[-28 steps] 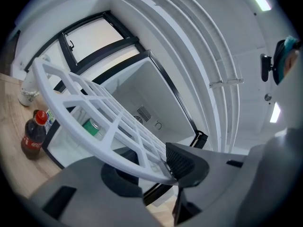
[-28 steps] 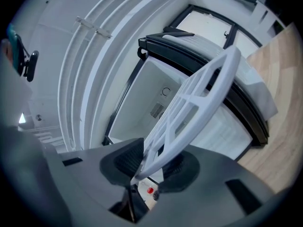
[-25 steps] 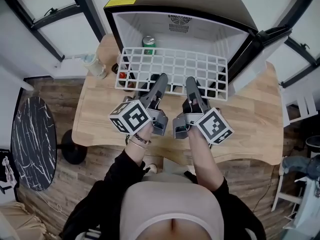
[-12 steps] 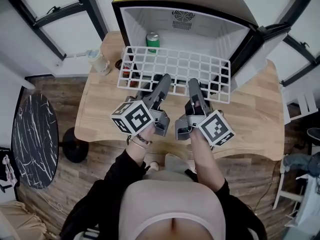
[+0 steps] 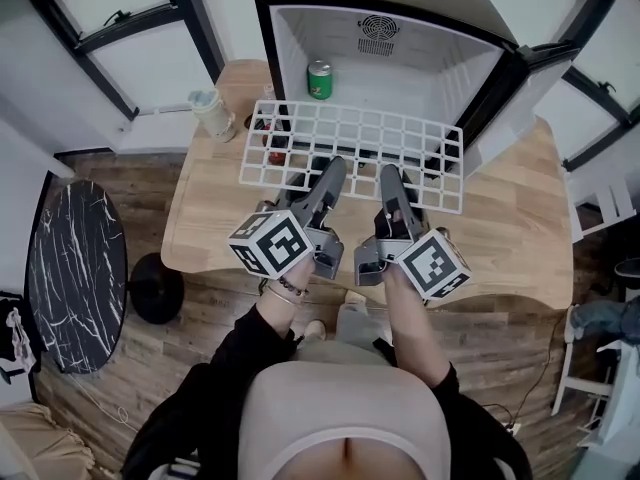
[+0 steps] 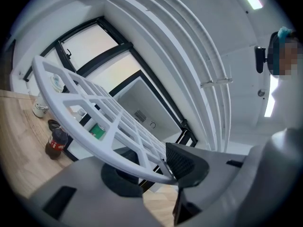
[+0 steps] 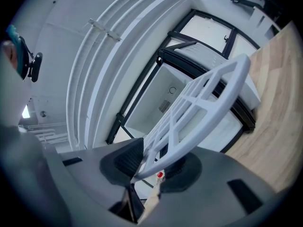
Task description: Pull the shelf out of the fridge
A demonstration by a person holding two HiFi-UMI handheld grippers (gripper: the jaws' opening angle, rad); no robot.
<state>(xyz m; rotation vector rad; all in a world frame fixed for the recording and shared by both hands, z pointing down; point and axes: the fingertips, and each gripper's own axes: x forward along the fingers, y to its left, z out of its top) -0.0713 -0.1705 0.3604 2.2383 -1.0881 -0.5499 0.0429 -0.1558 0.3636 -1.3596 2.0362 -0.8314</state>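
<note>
L gripper (image 5: 335, 168) is clamped on the front rail of the shelf (image 5: 352, 154), jaws partly closed, w/ the rail pinched btwn the pads. In the left gripper view the white rail is seen crossing the jaws of L gripper (image 6: 156, 167) at a slant, and the shelf (image 6: 94, 105) fans out up and to the left.

R gripper (image 5: 388, 173) is clamped on the same front rail, just beside L gripper, at a narrower jaw gap. In the right gripper view the rail is seated btwn the pads of R gripper (image 7: 147, 167), and the shelf (image 7: 208, 112) runs up and to the right.

Both units are held roughly level and pointed at the fridge (image 5: 400, 63).

Shelf pos.: held above the table (image 5: 220, 238), in front of the open cabinet. The rear rail is located at the cabinet mouth; whether it is inside cannot be told.

The door (image 5: 520, 98) is swung open to the right. One green can (image 5: 319, 79) is stood on the cabinet floor, behind the shelf. One cola bottle (image 6: 56, 143) is stood on the table under the shelf's left part. One cup (image 5: 213, 115) is placed near the table's left rear corner, apart from the shelf.
</note>
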